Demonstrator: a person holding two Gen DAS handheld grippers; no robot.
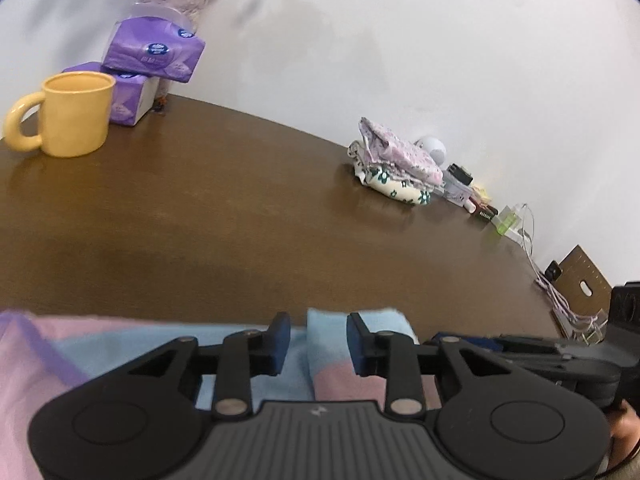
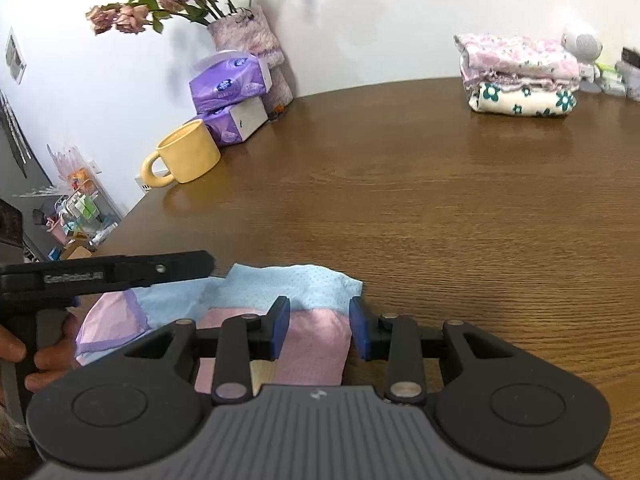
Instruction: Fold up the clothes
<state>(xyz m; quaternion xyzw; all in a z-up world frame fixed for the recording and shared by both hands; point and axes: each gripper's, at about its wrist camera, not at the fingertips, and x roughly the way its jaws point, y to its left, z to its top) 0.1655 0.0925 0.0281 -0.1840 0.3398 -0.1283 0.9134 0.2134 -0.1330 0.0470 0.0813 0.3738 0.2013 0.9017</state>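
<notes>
Bare tabletop (image 2: 400, 208) beyond garment (image 2: 312, 328)

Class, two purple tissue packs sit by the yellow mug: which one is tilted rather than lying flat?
The upper tissue pack, which rests askew on the lower tissue pack. The lower one lies flat on the table, beside the mug.

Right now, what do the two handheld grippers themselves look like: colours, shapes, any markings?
Both match: the left gripper and right gripper have black linkage arms with silver pivot pins, blue pads on the fingers, round black housings either side, and a grey ribbed centre plate with a small pale logo. Seen side-on from the right wrist, the left one is a black pistol-grip body with pale lettering, too blurred to read.
</notes>
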